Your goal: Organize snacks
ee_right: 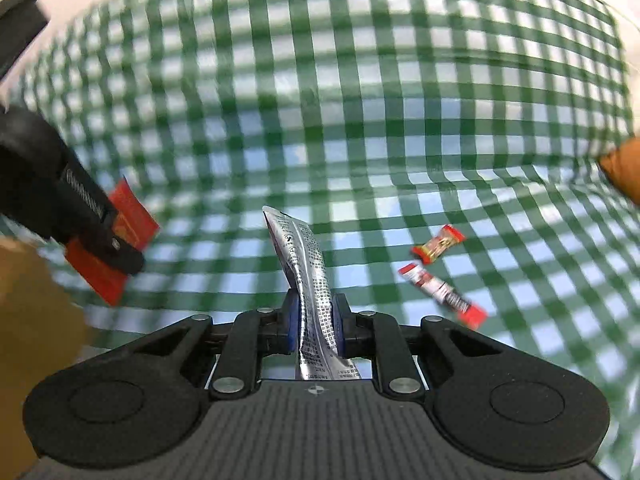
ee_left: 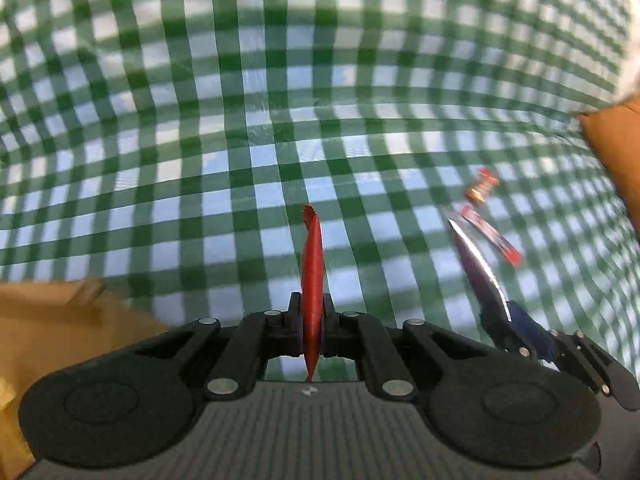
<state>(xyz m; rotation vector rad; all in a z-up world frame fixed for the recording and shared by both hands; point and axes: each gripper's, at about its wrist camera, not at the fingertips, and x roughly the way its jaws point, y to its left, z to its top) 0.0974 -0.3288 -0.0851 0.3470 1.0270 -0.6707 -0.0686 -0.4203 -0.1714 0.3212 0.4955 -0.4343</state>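
My left gripper (ee_left: pixel 312 320) is shut on a flat red snack packet (ee_left: pixel 312 264), held edge-on above the checked cloth. It also shows at the left of the right wrist view (ee_right: pixel 120 254), with the red packet (ee_right: pixel 128 216) in it. My right gripper (ee_right: pixel 315 320) is shut on a silver snack pouch (ee_right: pixel 310 272) with printed text, held upright. In the left wrist view this pouch (ee_left: pixel 478 264) and the right gripper (ee_left: pixel 516 340) show at the right. Two small red candy packets lie on the cloth: a short one (ee_right: pixel 439 243) and a long one (ee_right: pixel 442 295).
A green and white checked tablecloth (ee_left: pixel 280 120) covers the table. A brown cardboard box (ee_left: pixel 48 320) sits at the lower left. An orange-brown object (ee_left: pixel 616 152) is at the right edge. The candies also show in the left wrist view (ee_left: pixel 482 188).
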